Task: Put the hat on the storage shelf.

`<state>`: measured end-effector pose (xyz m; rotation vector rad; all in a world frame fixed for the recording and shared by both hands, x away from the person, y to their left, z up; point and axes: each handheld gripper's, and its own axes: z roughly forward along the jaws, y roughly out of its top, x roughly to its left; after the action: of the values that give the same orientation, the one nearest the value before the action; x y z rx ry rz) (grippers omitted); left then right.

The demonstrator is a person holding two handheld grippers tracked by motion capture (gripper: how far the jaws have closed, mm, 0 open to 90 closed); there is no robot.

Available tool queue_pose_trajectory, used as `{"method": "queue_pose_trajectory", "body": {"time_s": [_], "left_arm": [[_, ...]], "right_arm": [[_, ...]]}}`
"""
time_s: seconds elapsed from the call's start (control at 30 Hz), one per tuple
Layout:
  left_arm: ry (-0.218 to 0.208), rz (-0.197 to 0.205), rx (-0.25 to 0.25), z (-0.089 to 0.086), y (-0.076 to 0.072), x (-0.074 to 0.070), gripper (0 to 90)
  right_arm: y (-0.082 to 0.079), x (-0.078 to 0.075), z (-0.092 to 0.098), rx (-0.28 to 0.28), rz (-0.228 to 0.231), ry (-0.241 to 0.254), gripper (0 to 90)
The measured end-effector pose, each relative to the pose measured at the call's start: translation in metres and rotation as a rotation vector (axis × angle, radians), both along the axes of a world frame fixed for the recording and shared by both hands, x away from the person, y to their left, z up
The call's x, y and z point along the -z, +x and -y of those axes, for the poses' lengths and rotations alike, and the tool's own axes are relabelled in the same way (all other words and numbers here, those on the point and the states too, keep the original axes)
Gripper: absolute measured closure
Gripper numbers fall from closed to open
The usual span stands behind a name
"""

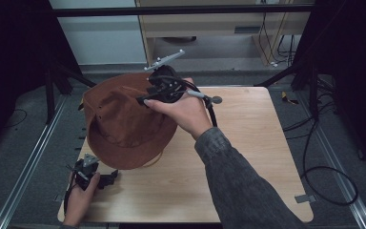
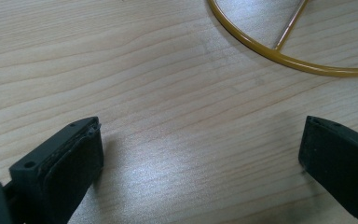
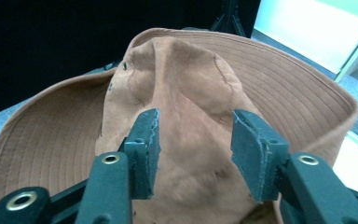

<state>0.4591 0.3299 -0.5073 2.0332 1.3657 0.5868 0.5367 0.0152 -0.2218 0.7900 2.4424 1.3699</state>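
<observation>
On the desk [image 1: 248, 157], a pale wood-grain top standing on grey carpet, with dark frame rails along both sides and black cables [image 1: 324, 167] looped on the floor off the right edge. Beyond the far edge, a light wall panel and wooden furniture.

Brown hat [image 1: 124, 121], wide-brimmed, soft fabric, sits over the far-left part of the desk, its brim overhanging the left edge. A thin yellow wire ring [image 2: 279, 56] lies flat on the wood under its near side; in the left gripper view it curves across the top right.

Right gripper [image 3: 193, 149] is held above the hat's far-right side. In the right gripper view its two jaws stand apart, the creased crown of the hat showing between them, brim spreading behind. Pads not pressing the cloth; nothing gripped.

Left gripper [image 2: 200, 154] rests low near the near-left corner, just beside the hat's near brim. Jaws wide apart over bare wood, nothing between them. The hat is apart from them.
</observation>
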Motion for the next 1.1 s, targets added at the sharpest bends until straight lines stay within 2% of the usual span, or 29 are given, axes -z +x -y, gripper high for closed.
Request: {"method": "queue_pose_trajectory", "body": {"time_s": [0.03,0.07,0.17,0.2,0.23,0.3,0.37,0.4,0.47,0.5,0.53,0.6,0.67,0.7,0.73,0.77,0.8,0.87,0.9,1.0,1.1], "left_arm": [[0.001,0.000,0.000,0.000,0.000,0.000,0.0],[0.001,0.000,0.000,0.000,0.000,0.000,0.0],[0.000,0.000,0.002,0.000,0.000,0.000,0.0],[0.000,0.000,0.002,0.000,0.000,0.000,0.0],[-0.001,0.000,0.001,0.000,0.000,0.000,0.0],[-0.001,-0.001,0.002,0.000,0.000,0.000,0.0],[0.000,0.000,0.002,0.000,0.000,0.000,0.0],[-0.001,0.001,0.001,0.000,0.000,0.000,0.0],[-0.002,0.004,0.000,0.000,0.000,0.000,0.0],[-0.002,0.004,0.000,0.000,0.000,0.000,0.0],[-0.012,0.012,-0.010,0.001,0.000,0.001,0.0],[-0.012,0.012,-0.009,0.001,0.000,0.001,0.0],[-0.015,0.011,-0.012,0.001,0.000,0.001,0.0],[-0.015,0.012,-0.012,0.001,0.000,0.001,0.0],[-0.012,0.008,-0.008,0.001,0.000,0.001,0.0],[-0.012,0.008,-0.008,0.001,0.000,0.001,0.0],[-0.012,0.009,-0.008,0.001,0.000,0.001,0.0],[-0.011,0.009,-0.008,0.001,0.000,0.001,0.0],[-0.012,0.009,-0.008,0.001,0.000,0.001,0.0],[-0.012,0.009,-0.008,0.001,0.000,0.001,0.0],[-0.011,0.009,-0.008,0.001,-0.001,0.001,0.0]], "right_arm": [[-0.002,0.000,0.006,0.011,0.004,0.003,45.4],[-0.002,0.000,0.006,0.011,0.004,0.003,45.4],[-0.005,0.000,0.022,0.043,0.015,0.011,32.9],[-0.005,0.000,0.022,0.043,0.015,0.011,32.9],[-0.006,0.000,0.027,0.055,0.018,0.014,29.0],[-0.009,0.001,0.043,0.090,0.024,0.013,20.4],[-0.011,0.002,0.049,0.104,0.026,0.010,17.4],[-0.013,0.004,0.062,0.124,0.028,0.006,14.1],[-0.016,0.007,0.075,0.149,0.038,0.017,11.8],[-0.016,0.007,0.075,0.149,0.038,0.017,11.8],[-0.019,0.011,0.088,0.163,0.040,0.027,10.6],[-0.023,0.015,0.101,0.172,0.049,0.039,9.5],[-0.027,0.021,0.115,0.186,0.051,0.041,9.0],[-0.027,0.021,0.115,0.186,0.051,0.041,9.0],[-0.031,0.028,0.127,0.198,0.054,0.033,8.3],[-0.031,0.028,0.127,0.198,0.054,0.033,8.3],[-0.035,0.036,0.139,0.211,0.054,0.026,8.3],[-0.036,0.040,0.143,0.217,0.047,0.027,8.3],[-0.039,0.049,0.152,0.228,0.038,0.025,8.3],[-0.040,0.066,0.162,0.241,0.015,0.019,8.9],[-0.041,0.085,0.168,0.259,0.003,-0.019,10.9]]}}
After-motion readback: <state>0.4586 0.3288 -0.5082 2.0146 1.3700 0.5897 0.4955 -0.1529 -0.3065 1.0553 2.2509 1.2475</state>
